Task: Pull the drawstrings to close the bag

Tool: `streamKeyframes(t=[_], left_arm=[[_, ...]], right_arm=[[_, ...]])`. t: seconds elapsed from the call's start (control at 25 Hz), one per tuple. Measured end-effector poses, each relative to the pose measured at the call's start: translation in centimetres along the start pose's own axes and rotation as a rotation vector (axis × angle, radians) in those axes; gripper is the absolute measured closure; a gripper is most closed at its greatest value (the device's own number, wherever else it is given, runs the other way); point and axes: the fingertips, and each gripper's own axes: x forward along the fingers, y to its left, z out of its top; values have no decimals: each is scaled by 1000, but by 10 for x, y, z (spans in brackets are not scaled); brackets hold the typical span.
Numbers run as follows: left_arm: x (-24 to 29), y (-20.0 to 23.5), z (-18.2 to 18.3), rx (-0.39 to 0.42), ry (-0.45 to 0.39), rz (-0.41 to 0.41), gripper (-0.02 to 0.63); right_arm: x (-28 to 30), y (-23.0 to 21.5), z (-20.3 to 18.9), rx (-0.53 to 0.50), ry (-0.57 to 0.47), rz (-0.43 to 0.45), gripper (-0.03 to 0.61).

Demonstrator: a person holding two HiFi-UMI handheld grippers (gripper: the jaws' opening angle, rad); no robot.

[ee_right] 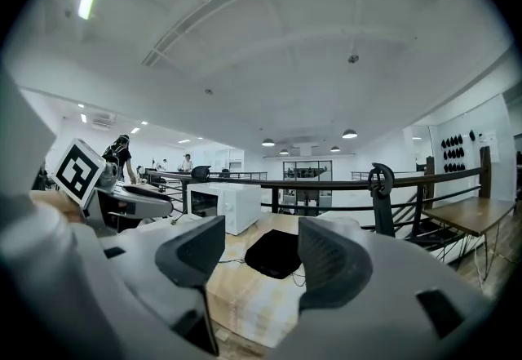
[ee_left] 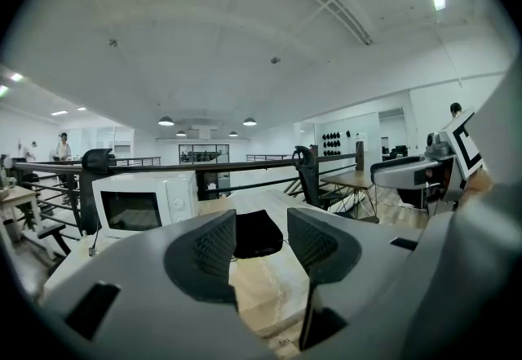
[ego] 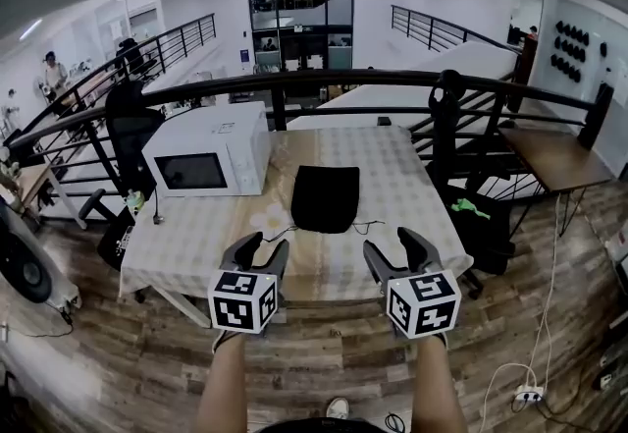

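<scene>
Nothing is done yet. The black bag lies mid-table, well beyond both grippers, its drawstrings trailing loose at either side. The left gripper and right gripper hover at the near edge, jaws apart and empty - all 2 cords remain to be gripped and pulled.

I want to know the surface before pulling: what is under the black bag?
The black bag lies flat on a pale checked tablecloth. The cloth hides the tabletop, and the bag covers the patch directly beneath it.
</scene>
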Motion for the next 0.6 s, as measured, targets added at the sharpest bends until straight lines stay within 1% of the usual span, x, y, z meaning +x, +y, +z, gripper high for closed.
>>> streamKeyframes(t=[0.16,0.32,0.6], left_arm=[[19,-3,3,4,3,26,417],[33,-7,3,19,13,32,408],[47,1,-4,27,45,51,408]], right_arm=[[10,-16,-1,-18,1,21,314],[18,-29,-5,-15,1,34,314],[37,-35,-9,-11,14,62,314]])
